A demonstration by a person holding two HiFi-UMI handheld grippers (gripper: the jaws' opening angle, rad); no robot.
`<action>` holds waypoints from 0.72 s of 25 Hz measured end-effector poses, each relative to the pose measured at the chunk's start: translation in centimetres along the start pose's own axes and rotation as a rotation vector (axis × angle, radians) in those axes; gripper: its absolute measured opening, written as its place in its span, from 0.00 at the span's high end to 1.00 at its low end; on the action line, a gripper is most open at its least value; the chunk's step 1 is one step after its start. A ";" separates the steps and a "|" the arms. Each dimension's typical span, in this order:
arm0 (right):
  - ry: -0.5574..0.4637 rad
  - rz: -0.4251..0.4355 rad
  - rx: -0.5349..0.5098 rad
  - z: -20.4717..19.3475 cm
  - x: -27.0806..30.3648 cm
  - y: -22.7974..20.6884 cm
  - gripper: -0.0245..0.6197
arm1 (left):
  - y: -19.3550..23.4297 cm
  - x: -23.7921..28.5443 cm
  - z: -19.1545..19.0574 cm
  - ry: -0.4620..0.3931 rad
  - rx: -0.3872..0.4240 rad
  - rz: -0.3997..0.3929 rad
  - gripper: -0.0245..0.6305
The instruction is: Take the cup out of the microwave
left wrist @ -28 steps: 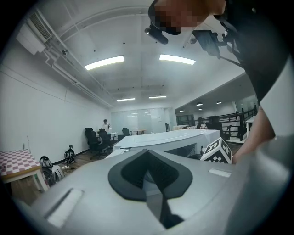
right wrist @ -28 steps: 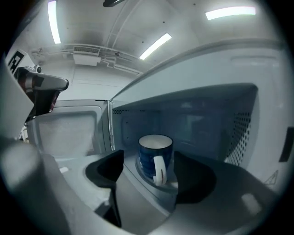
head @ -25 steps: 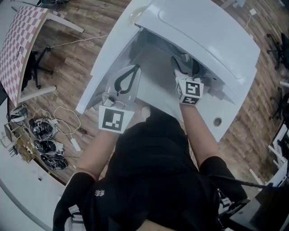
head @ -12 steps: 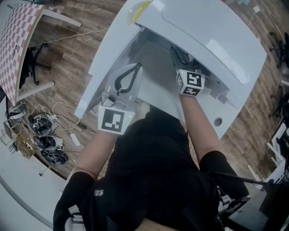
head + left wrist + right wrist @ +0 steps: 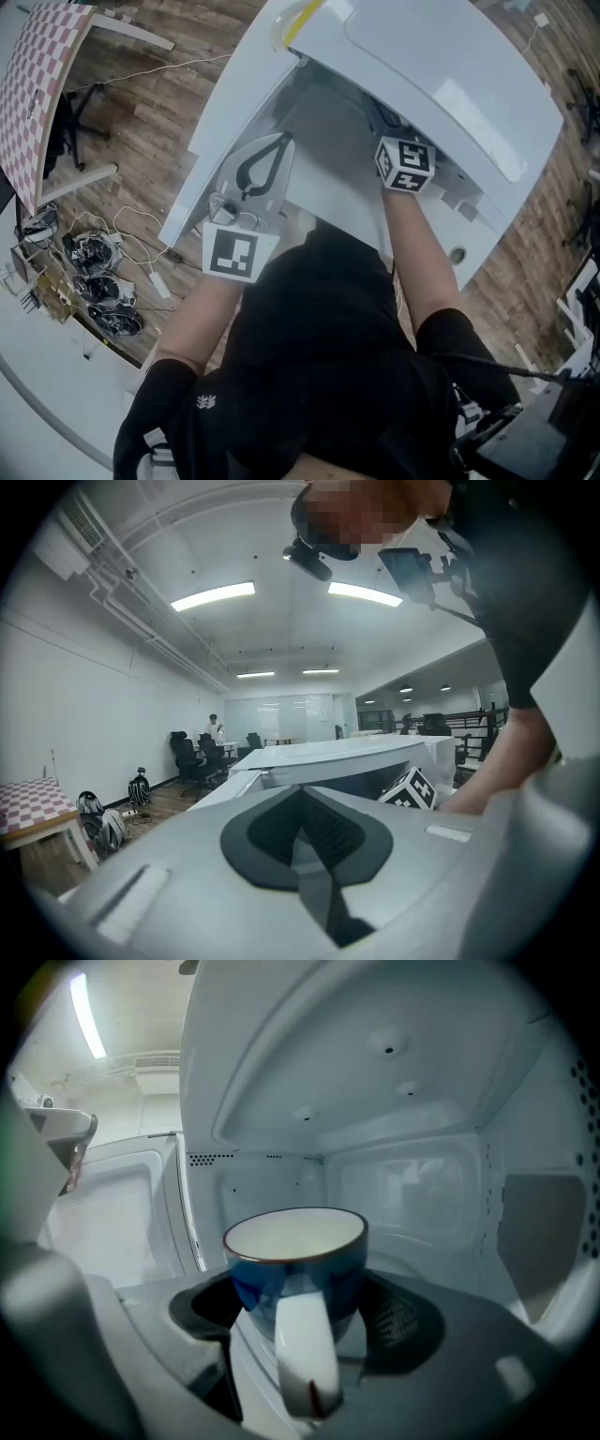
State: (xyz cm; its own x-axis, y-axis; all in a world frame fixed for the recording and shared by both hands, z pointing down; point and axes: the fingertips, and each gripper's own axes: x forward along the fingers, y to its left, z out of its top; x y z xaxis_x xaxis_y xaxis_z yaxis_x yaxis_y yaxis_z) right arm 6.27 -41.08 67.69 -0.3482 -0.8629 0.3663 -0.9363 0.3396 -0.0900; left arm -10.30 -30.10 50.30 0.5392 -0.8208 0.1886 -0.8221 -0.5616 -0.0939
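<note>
Microwave on the white bench, door swung open to the left. Opening step done.

Right hand-held gripper is reached into the cavity. Blue cup stands upright on the microwave floor between its jaws, white handle turned to the near side. The jaws are spread wide and have just been closing in; the pads flank the cup wall on either side, but no firm clamp is evident yet.

Left hand-held gripper rests outside, near the door, jaws together and empty.

Left to do, by my reading: finish the squeeze, lift, draw the cup out past the opening.
</note>
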 end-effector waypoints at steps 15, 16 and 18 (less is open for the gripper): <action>-0.007 0.022 0.006 0.1 -3.7 0.7 0.36 | -0.5 -2.9 1.4 -0.020 0.024 0.013 0.95; -0.009 0.025 0.005 0.2 -4.1 1.0 0.36 | -0.6 -3.3 1.5 -0.023 0.026 0.014 0.95; -0.012 0.030 0.001 0.3 -5.1 1.6 0.36 | -0.7 -4.2 1.7 -0.031 0.029 0.016 0.95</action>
State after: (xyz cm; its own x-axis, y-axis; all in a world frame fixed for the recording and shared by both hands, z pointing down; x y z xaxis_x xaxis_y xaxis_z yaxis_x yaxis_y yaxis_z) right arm 6.50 -36.26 65.42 -0.3771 -0.8566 0.3521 -0.9253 0.3653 -0.1022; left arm -11.66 -26.46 47.93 0.5313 -0.8325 0.1568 -0.8255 -0.5504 -0.1252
